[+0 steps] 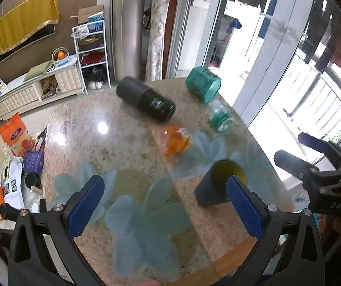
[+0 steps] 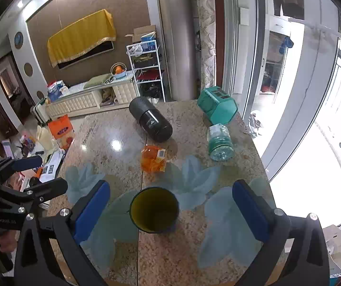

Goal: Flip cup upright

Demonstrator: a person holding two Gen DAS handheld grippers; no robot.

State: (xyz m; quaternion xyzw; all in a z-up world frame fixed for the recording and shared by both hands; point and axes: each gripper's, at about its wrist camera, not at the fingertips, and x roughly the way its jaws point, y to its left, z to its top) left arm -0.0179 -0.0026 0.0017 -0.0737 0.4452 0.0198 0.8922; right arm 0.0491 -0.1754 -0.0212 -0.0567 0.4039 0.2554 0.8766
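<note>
Dark cup with yellow interior (image 2: pixel 155 209) stands mouth-up, lower centre, on the marble table (image 2: pixel 113 128). Right gripper (image 2: pixel 170 212) and left gripper (image 1: pixel 165 207) both spread, empty. Withdraw straight back; avoid nudging it.

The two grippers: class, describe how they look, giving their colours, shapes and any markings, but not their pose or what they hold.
Both the left gripper and the right gripper have a black angular frame with triangular cut-outs and silver screws. Each carries two flat, rectangular blue fingers with a fine dotted texture. Seen from the other camera, each body bears small white lettering, too blurred to read with confidence. A black cable runs beside the left one.
</note>
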